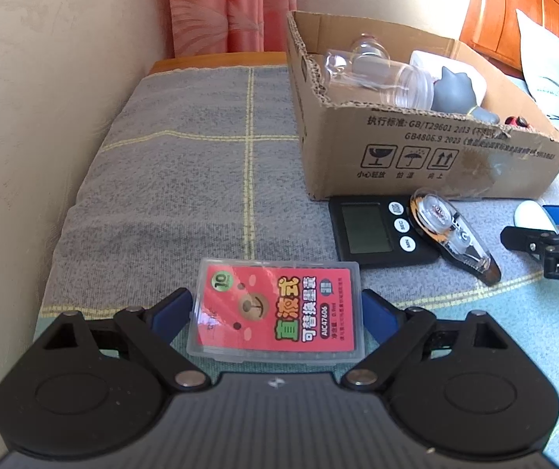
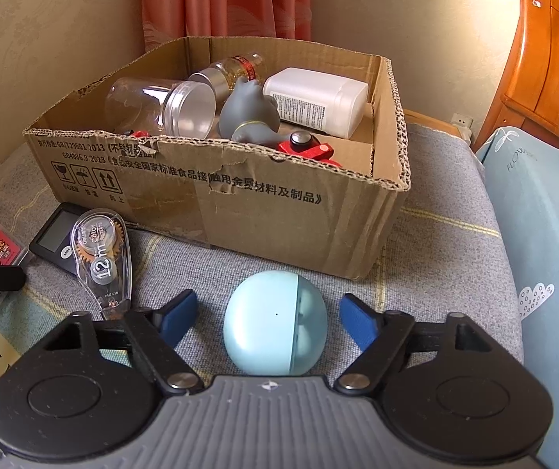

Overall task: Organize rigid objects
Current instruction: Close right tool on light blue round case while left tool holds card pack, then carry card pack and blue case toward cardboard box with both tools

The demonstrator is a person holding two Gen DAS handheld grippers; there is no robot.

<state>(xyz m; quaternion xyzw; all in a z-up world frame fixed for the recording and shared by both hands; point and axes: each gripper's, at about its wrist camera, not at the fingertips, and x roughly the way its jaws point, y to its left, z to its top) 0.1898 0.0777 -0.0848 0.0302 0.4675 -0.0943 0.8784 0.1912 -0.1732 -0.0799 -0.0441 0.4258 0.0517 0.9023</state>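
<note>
A clear plastic refill case (image 1: 279, 312) with a red label lies on the grey checked cloth. My left gripper (image 1: 276, 295) straddles it, both blue pads set against its short sides. A pale blue egg-shaped object (image 2: 275, 324) rests on the cloth between the fingers of my right gripper (image 2: 267, 297), with a gap on each side, so that gripper is open. The cardboard box (image 2: 240, 203) stands just beyond the egg. It holds clear jars (image 2: 170, 107), a grey cat figure (image 2: 250, 117), a white bottle (image 2: 318, 99) and a red toy (image 2: 306, 148).
A black digital timer (image 1: 369, 230) and a clear correction-tape dispenser (image 1: 447, 230) lie in front of the box (image 1: 416, 148). A wall runs along the left, a pink curtain (image 1: 232, 4) hangs behind, and a wooden headboard (image 2: 545, 51) and bedding sit to the right.
</note>
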